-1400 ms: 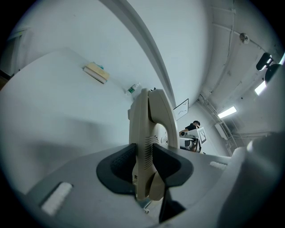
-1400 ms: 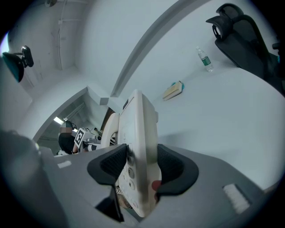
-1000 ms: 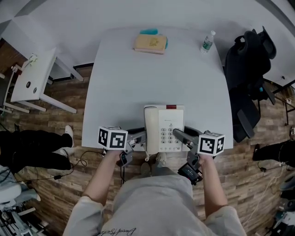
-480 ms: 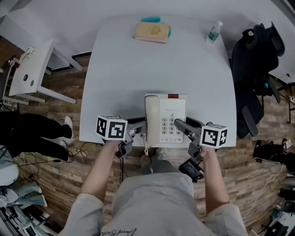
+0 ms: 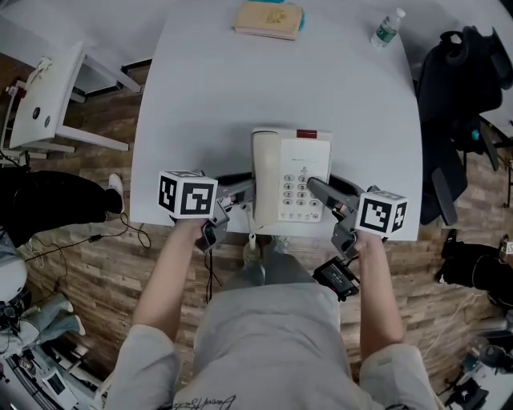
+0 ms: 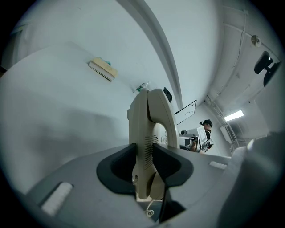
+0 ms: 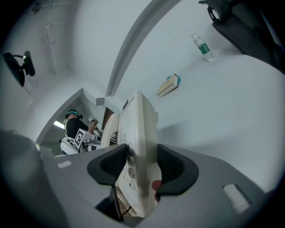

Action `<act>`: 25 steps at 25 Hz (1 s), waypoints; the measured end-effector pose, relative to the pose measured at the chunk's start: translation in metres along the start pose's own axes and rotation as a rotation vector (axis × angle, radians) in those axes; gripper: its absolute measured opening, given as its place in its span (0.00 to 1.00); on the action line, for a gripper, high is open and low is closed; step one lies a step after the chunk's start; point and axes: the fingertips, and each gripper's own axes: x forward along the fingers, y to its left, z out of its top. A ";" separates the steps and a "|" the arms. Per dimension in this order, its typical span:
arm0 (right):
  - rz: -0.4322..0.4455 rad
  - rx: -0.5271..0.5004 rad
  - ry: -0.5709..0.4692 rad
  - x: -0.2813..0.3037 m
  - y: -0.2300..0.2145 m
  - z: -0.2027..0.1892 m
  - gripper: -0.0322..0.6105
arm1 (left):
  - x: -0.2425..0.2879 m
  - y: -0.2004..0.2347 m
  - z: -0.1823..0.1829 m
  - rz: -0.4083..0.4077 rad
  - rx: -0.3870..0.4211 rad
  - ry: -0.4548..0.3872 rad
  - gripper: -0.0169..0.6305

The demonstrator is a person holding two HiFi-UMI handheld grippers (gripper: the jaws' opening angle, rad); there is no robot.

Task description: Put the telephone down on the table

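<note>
- White rectangular table (image 5: 240,88) fills the view. A cream plastic push-button telephone (image 5: 290,178) is held over its near edge, long axis running toward the far edge; contact with the surface cannot be told.
- Left gripper (image 5: 242,192) is clamped on the handset side and right gripper (image 5: 319,190) on the keypad side. The two are equally close, with the table directly beneath.

Grey shirt (image 5: 264,344), black-and-white-marked gripper cubes (image 5: 188,194)

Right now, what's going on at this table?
A person grips a cream telephone from both sides. The left hand-held gripper is shut on its handset edge, and the right hand-held gripper on its keypad edge. It is at the near edge of the white table; I cannot tell whether it is set down. A book and a water bottle are at the far side.
</note>
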 end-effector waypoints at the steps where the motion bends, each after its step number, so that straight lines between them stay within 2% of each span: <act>1: 0.000 0.001 0.001 0.001 -0.001 0.000 0.40 | 0.001 0.001 0.000 0.000 -0.001 0.000 0.23; 25: -0.024 0.039 0.054 0.024 -0.050 -0.005 0.40 | 0.037 0.042 -0.007 0.006 -0.065 0.042 0.23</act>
